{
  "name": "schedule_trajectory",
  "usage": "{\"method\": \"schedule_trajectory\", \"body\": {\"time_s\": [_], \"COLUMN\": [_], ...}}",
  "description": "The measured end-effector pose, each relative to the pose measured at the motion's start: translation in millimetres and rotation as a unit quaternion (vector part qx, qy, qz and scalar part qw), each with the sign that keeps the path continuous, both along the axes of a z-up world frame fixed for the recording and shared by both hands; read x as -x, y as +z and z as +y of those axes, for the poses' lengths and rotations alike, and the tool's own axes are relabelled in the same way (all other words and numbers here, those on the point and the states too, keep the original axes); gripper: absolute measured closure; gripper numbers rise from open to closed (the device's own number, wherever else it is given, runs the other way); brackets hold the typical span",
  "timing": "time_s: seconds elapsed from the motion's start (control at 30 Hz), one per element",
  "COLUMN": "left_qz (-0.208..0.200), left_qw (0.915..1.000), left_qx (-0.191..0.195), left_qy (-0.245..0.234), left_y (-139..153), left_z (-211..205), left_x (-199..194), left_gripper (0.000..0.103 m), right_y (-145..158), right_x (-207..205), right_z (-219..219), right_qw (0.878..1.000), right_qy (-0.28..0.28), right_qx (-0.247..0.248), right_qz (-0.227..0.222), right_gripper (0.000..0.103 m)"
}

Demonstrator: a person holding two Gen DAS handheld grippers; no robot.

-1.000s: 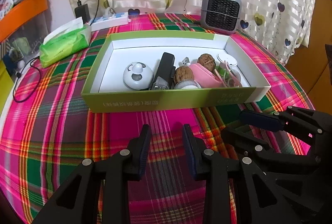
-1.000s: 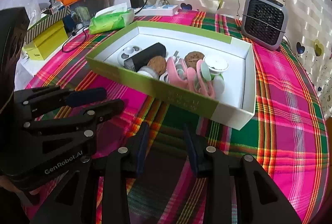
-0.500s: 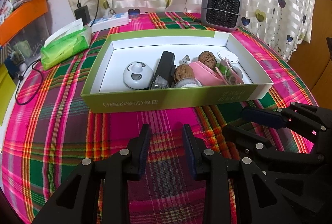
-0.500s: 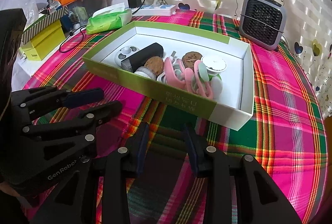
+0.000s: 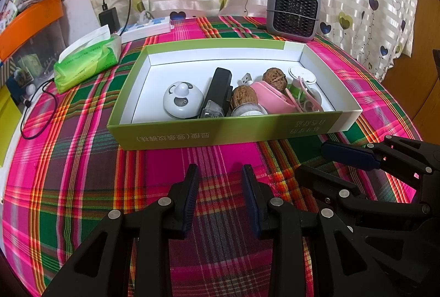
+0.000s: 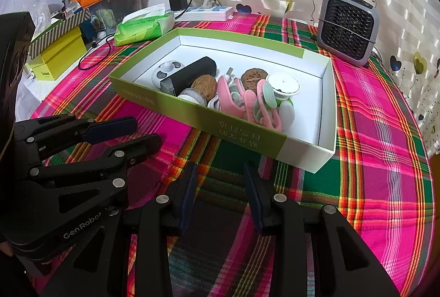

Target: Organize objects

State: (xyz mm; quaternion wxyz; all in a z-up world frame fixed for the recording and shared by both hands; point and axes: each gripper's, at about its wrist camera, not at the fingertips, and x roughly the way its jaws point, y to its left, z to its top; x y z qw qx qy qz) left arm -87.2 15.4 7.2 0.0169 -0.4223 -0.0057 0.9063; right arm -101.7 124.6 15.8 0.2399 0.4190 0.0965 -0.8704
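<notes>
Right now the green box (image 5: pixel 228 132) sits in the middle of the plaid tablecloth (image 5: pixel 82 159), and everything small is already inside it, crowded toward the near wall: a white round gadget (image 5: pixel 183 100), a black rectangular device (image 5: pixel 218 89), two walnuts (image 5: pixel 244 95), a small jar (image 5: pixel 249 111), a pink pouch (image 5: pixel 272 97) and a tangle of pink and green clips (image 6: pixel 261 104). Nothing loose lies on the cloth in front of the box, so the sorting looks finished or close to it.

If anything is left, it is likely tidying that pile. A good approach would be to come down over the near wall, take one item at a time, and begin with the clips, since they are interlocked and could drag a neighbour along.

Further out stand a green tissue pack (image 5: pixel 88 60), a power strip (image 5: pixel 148 27) and a small grey heater (image 5: pixel 294 11).

Both tools hang over bare cloth short of the box. The left gripper (image 5: pixel 220 178) has its jaws parted with nothing between them, and the right gripper (image 6: pixel 220 176) is likewise parted and empty.
</notes>
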Motion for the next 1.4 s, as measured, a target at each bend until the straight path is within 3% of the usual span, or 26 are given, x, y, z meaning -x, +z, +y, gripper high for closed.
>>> {"method": "schedule_trajectory", "body": {"time_s": [1.4], "left_qz": [0.0], "left_qw": [1.0], "left_qx": [0.002], "left_qy": [0.0], "left_y": [-0.3], "left_z": [1.6], "left_x": [0.2], "left_gripper": [0.072], "right_y": [1.0], "right_x": [0.0], "right_z": [0.7], "right_qw": [1.0], "right_qy": [0.0], "right_qx": [0.009], "right_qz": [-0.004], "right_gripper": [0.067]}}
